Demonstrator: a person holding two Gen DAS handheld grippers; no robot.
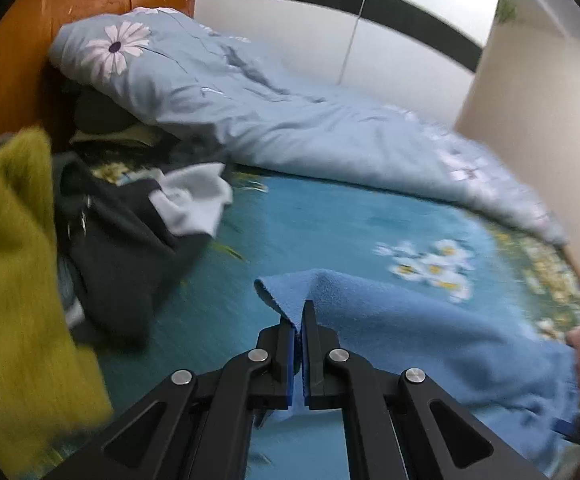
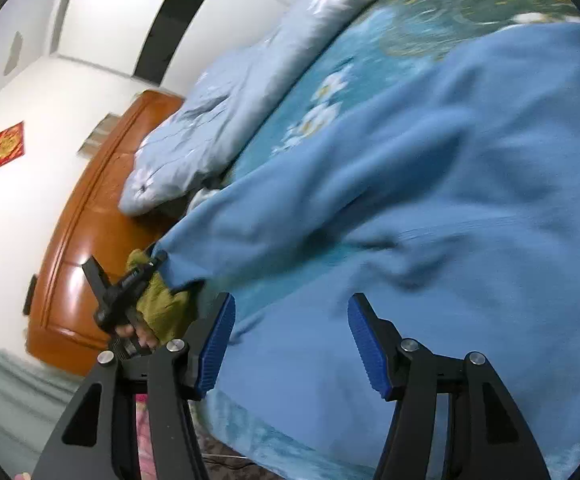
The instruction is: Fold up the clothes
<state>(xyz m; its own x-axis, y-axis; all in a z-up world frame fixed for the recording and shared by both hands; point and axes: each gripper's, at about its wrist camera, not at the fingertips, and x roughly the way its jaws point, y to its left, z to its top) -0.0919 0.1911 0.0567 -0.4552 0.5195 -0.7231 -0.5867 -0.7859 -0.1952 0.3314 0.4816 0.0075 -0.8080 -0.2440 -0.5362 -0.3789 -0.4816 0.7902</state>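
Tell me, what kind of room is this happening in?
Most likely a bedroom. The blue fleece garment lies on a bed with a blue floral sheet, a daisy-print duvet is bunched along the far side, and a wooden headboard stands at the end.

Left tool (image 1: 298,320) clamped tight; right tool (image 2: 291,344) spread wide.

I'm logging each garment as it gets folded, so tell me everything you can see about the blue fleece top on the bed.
The blue fleece top is a soft, fuzzy, light-blue garment spread loosely over the flowered bed sheet, rumpled rather than flat. The left gripper is shut on one edge, lifting it into a small peak. One long part, probably a sleeve, stretches toward that gripper. The right gripper hangs open over the cloth, not gripping it. No print or fastening shows.
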